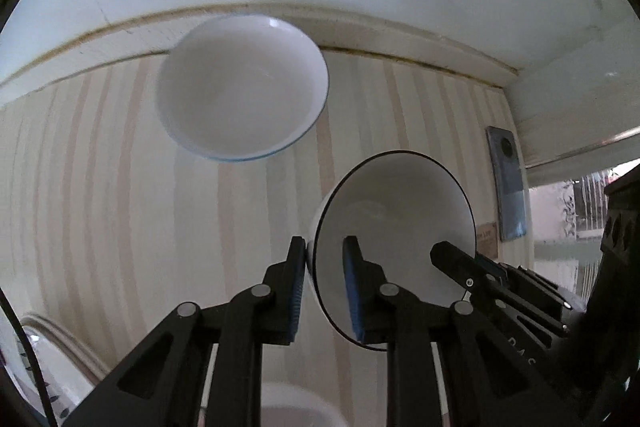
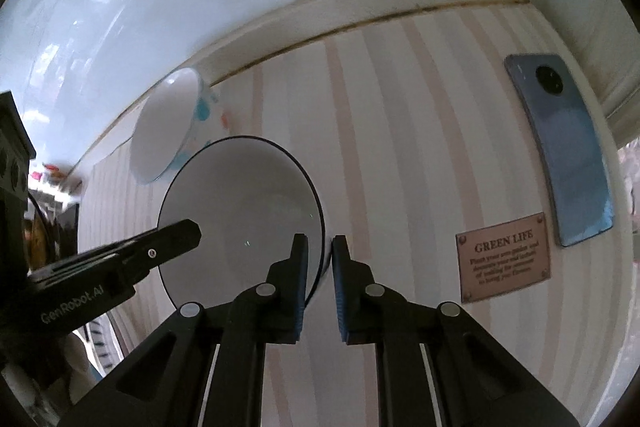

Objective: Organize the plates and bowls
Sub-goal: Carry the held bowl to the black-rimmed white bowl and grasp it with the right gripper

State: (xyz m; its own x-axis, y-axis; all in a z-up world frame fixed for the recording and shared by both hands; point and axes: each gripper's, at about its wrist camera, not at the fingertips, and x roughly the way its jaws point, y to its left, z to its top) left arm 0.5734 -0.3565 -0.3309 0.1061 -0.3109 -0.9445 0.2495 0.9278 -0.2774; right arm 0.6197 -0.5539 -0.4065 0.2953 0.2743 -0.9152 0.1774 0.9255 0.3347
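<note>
Both tongs, left (image 1: 324,291) and right (image 2: 320,287), pinch opposite rims of the black-rimmed bowl (image 1: 396,227); next, probably nesting it into the blue-rimmed bowl (image 1: 242,87).

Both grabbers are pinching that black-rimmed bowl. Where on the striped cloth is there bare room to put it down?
Bare striped cloth lies left of the black-rimmed white bowl, below the blue-rimmed white bowl. Another bare strip runs between the held bowl and the blue phone. It is crowded by the phone and brown label.
</note>
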